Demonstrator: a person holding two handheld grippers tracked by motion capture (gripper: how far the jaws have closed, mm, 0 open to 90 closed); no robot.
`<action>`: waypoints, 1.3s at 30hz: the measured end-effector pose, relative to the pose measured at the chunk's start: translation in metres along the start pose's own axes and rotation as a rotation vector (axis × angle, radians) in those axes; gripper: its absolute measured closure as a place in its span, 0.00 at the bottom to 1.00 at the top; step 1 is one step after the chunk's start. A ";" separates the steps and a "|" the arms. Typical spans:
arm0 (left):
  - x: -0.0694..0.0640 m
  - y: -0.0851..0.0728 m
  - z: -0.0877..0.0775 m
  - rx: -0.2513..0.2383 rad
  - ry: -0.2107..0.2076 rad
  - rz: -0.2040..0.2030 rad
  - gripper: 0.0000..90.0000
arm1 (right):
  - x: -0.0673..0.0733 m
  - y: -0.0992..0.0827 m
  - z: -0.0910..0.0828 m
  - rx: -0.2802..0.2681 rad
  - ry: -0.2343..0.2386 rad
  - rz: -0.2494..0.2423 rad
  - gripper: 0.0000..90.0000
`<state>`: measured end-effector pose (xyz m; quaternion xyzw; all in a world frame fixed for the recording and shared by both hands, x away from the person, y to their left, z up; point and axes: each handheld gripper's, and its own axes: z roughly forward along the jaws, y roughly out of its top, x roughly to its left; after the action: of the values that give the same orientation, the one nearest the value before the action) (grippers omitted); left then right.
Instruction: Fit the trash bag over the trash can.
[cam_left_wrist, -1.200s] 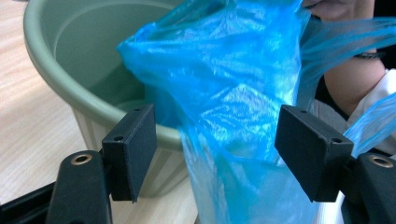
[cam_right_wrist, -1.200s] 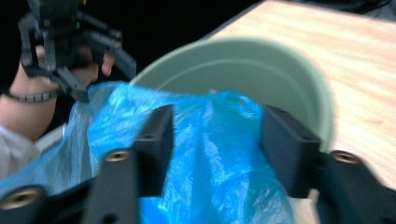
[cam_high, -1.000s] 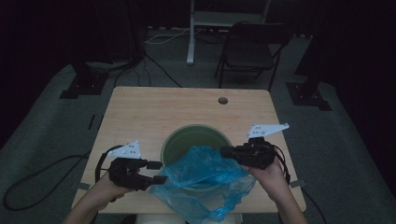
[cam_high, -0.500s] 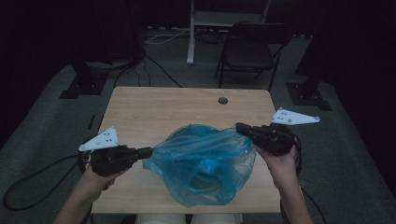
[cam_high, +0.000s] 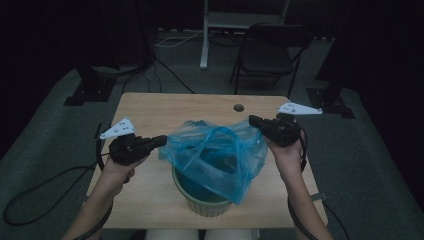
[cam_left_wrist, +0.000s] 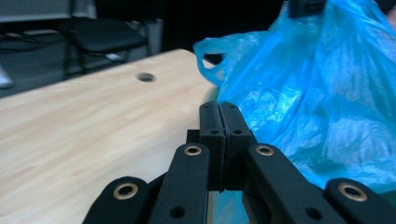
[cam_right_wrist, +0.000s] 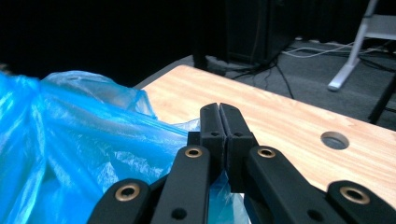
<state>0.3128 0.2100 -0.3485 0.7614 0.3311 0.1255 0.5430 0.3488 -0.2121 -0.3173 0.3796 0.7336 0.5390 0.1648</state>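
Observation:
A translucent blue plastic bag (cam_high: 215, 150) hangs stretched between my two grippers, above a pale green bin (cam_high: 205, 206) near the table's front edge. Its lower part drapes into and over the bin's mouth. My left gripper (cam_high: 162, 141) is shut on the bag's left edge, and my right gripper (cam_high: 252, 120) is shut on its right edge. In the left gripper view the jaws (cam_left_wrist: 219, 109) meet, with the bag (cam_left_wrist: 317, 93) just to their right. The right gripper view shows its jaws (cam_right_wrist: 219, 112) together and the bag (cam_right_wrist: 70, 140) billowing to the left.
The wooden table (cam_high: 150, 110) has a round cable hole (cam_high: 239, 107) near its far edge. A black folding chair (cam_high: 265, 50) stands behind it. Dark stand bases (cam_high: 85, 92) and cables (cam_high: 30, 190) lie on the floor around.
The bag lay crumpled on the bin with both grippers close beside it. Both hands have since moved apart and up, pulling the bag wide open above the bin.

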 end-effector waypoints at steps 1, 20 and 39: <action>0.003 -0.001 0.004 0.016 0.001 -0.003 1.00 | -0.003 0.000 0.004 -0.006 0.003 0.009 0.99; 0.029 -0.078 0.044 0.213 -0.077 -0.176 0.98 | -0.051 -0.095 0.077 0.120 -0.005 0.215 0.99; 0.036 -0.069 -0.011 0.105 -0.063 -0.160 0.52 | -0.064 -0.071 0.013 -0.008 0.030 0.320 0.56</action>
<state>0.3082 0.2545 -0.4132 0.7635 0.3799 0.0402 0.5207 0.3725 -0.2598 -0.3979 0.4830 0.6640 0.5668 0.0674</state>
